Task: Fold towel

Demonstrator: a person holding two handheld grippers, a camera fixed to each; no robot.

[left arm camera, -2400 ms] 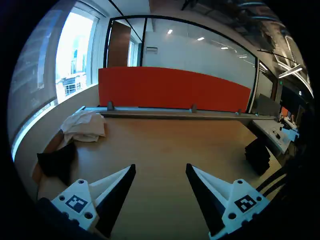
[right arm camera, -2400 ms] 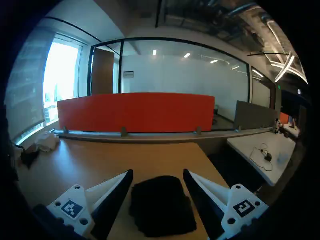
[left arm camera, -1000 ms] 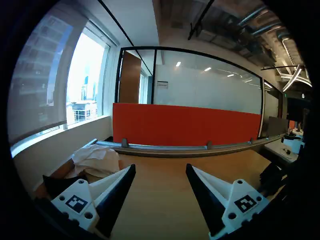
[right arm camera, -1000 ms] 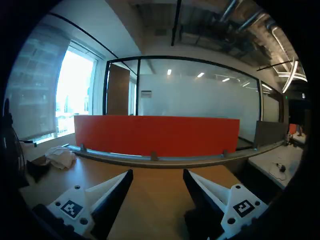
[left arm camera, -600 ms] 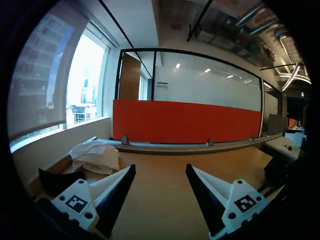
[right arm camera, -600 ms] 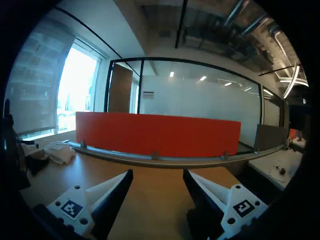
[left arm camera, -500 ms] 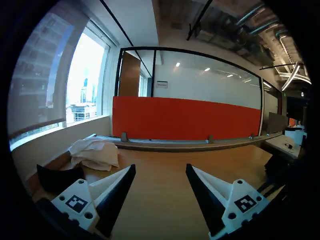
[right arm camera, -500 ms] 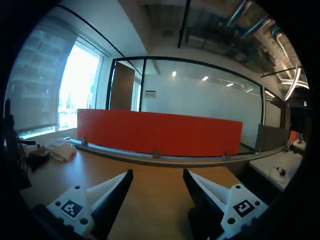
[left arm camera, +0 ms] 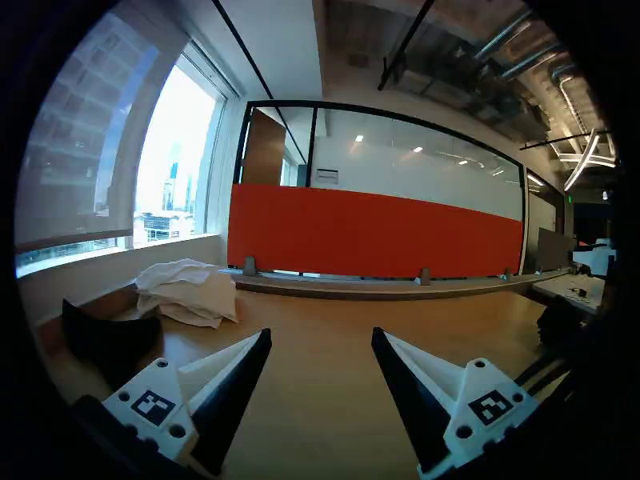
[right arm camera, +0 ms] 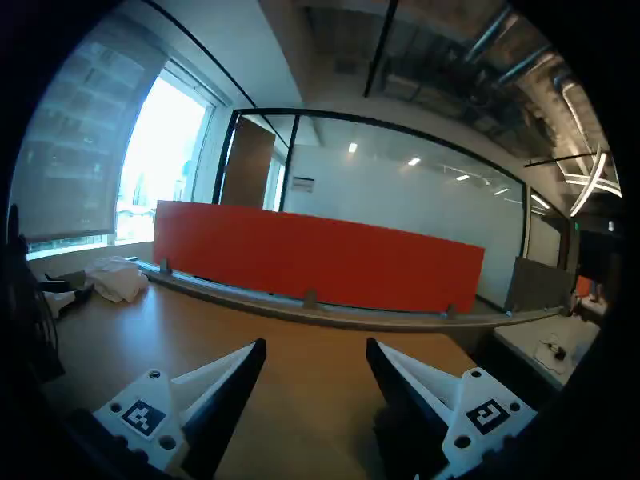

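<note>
**Q:** Where is the towel?

**A:** Left gripper view: the white towel lies in a crumpled heap at centre left of the frame. It rests on the wooden table, on the window side, near the orange screen. A dark cloth sits just beside it at lower left. Right gripper view: the towel appears small at far left.

**Q:** And the two grippers?

**A:** The left gripper has its fingers spread with nothing between them, over bare tabletop. The right gripper is likewise spread and empty. Both are well apart from the towel.

**Q:** How should the towel handle?

**A:** It is judged soft, light and limp, so it will sag and drape rather than keep a shape. It is not fragile, though a loose layer may slide out of a weak pinch.

**Q:** Where should it be held?

**A:** The heap hides the corners, and no hem can be made out. A raised fold on the near edge looks like the easiest first hold. Once the towel is spread flat, take two neighbouring corners, one per gripper.
</note>
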